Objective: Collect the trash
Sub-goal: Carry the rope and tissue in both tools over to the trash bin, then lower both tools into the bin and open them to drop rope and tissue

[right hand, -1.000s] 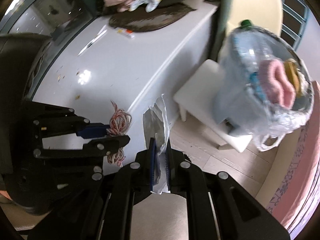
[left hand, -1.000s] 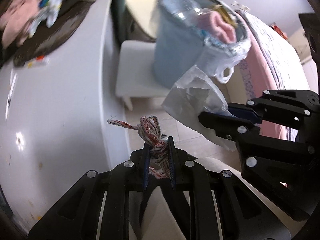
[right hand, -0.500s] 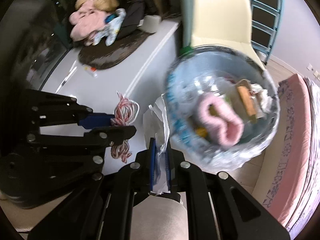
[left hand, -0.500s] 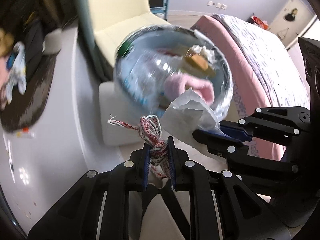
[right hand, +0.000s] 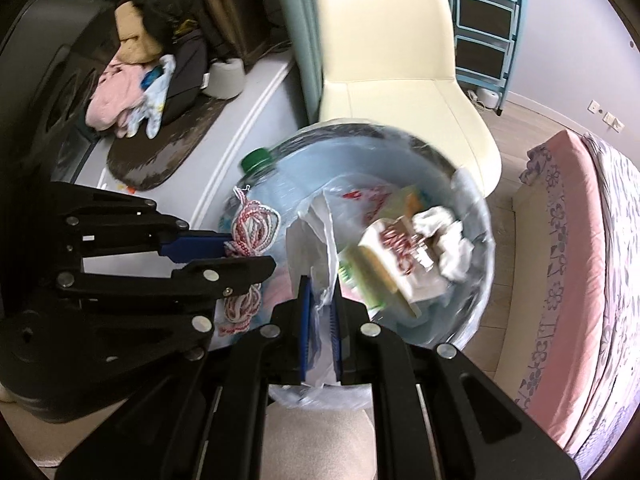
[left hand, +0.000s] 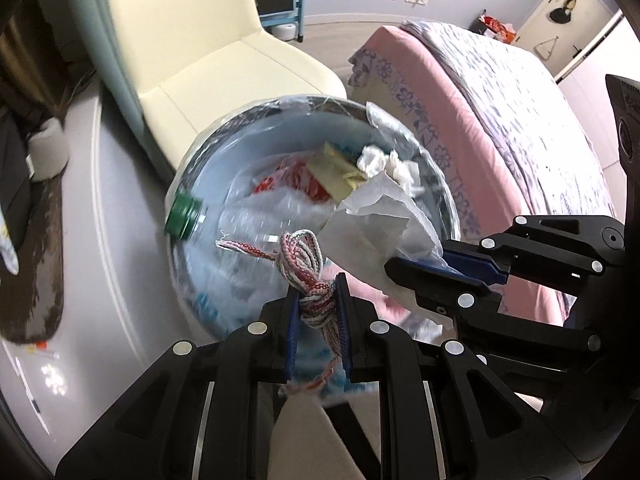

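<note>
A knotted red-and-white cord [left hand: 310, 276] is pinched in the left gripper [left hand: 318, 300], and a crumpled clear plastic bag [right hand: 316, 256] is clamped in the right gripper [right hand: 320, 304]. Both hang over the lined trash bin [right hand: 472, 184]. A cream chair [right hand: 400, 92] and a pink bed [left hand: 500, 112] flank it. Inside lie a green-capped bottle [left hand: 184, 216], cartons and tissues. Both grippers point steeply down, side by side.

Dark mat [right hand: 160, 160] on white counter [right hand: 248, 108].

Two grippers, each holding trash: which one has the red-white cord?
The left gripper: its jaws clamp the knotted red-and-white cord. The right gripper pinches a clear plastic bag instead.
</note>
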Action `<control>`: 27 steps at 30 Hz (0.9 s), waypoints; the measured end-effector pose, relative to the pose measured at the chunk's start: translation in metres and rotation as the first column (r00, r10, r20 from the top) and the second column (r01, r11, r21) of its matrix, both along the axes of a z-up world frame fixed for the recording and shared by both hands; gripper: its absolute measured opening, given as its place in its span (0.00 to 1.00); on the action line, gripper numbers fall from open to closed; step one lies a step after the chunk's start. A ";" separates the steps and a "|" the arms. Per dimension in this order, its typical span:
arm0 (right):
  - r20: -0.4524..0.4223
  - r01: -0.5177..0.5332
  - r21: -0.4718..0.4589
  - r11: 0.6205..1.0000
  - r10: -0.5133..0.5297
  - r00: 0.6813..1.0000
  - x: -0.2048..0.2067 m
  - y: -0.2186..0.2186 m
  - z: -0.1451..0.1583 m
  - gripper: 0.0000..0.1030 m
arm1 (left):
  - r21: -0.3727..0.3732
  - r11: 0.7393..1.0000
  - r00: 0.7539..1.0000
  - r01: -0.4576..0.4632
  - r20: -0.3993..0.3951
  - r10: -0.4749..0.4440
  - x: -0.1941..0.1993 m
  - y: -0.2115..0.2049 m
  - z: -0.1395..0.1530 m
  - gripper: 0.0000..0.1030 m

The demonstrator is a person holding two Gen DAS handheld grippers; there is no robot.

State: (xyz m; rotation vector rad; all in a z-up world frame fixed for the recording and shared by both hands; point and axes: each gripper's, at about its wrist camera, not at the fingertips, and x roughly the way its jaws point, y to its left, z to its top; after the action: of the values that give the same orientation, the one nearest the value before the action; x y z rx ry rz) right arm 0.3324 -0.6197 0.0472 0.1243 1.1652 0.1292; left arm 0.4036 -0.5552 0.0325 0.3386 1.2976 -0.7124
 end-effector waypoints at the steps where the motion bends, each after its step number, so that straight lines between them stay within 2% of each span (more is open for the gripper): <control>1: -0.003 0.003 0.000 1.000 -0.003 1.000 0.003 -0.002 -0.001 0.10 | 0.002 1.000 1.000 0.003 -0.003 -0.003 0.003 -0.003 -0.002 0.15; 9: -0.027 0.027 0.011 1.000 -0.027 0.999 0.024 -0.023 -0.018 0.10 | 0.023 0.999 0.999 0.025 -0.022 -0.025 0.027 -0.024 -0.022 0.15; 19: -0.006 0.040 0.002 0.999 -0.040 0.999 0.054 -0.040 -0.027 0.10 | 0.036 0.999 1.000 0.015 -0.005 -0.015 0.060 -0.043 -0.032 0.15; 27: -0.033 0.047 -0.005 0.999 -0.047 0.998 0.069 -0.048 -0.047 0.10 | 0.077 0.997 0.999 0.018 -0.034 -0.015 0.076 -0.053 -0.059 0.15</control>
State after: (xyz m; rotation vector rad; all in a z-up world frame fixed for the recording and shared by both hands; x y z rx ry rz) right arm 0.4018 -0.6676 -0.0001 0.1503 1.1949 0.0837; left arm 0.4792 -0.6079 -0.0263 0.4018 1.3572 -0.6857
